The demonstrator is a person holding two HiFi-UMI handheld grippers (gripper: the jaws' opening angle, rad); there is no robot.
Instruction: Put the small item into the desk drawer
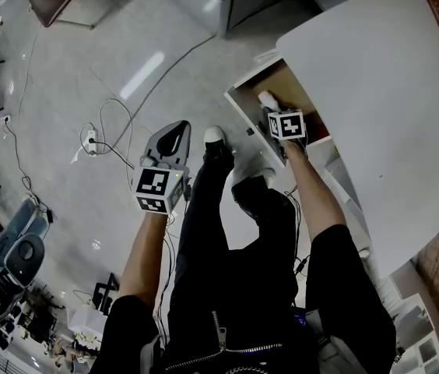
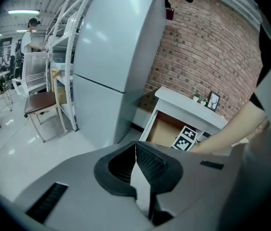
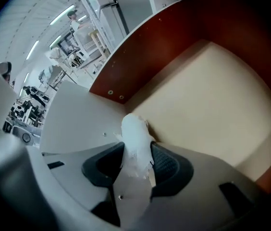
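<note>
The small item (image 3: 136, 137) is a crumpled white wad, and my right gripper (image 3: 138, 154) is shut on it, with its top sticking out past the pads. It hangs inside the open desk drawer (image 3: 207, 95), just above the beige floor and near the reddish-brown wall. In the head view the right gripper (image 1: 271, 112) points steeply down into the drawer (image 1: 244, 114) under the white desk top (image 1: 375, 92), with the white item (image 1: 267, 98) at its tip. My left gripper (image 1: 179, 129) is out over the floor, away from the desk. Its pads (image 2: 147, 160) meet with nothing between them.
The left gripper view shows the desk (image 2: 188, 105) against a brick wall (image 2: 207, 52), with a small picture frame (image 2: 213, 100) on it. A tall white cabinet (image 2: 116, 47) and a chair (image 2: 40, 104) stand to the left. Cables (image 1: 104, 131) lie on the floor. The person's legs (image 1: 227, 232) stand between the grippers.
</note>
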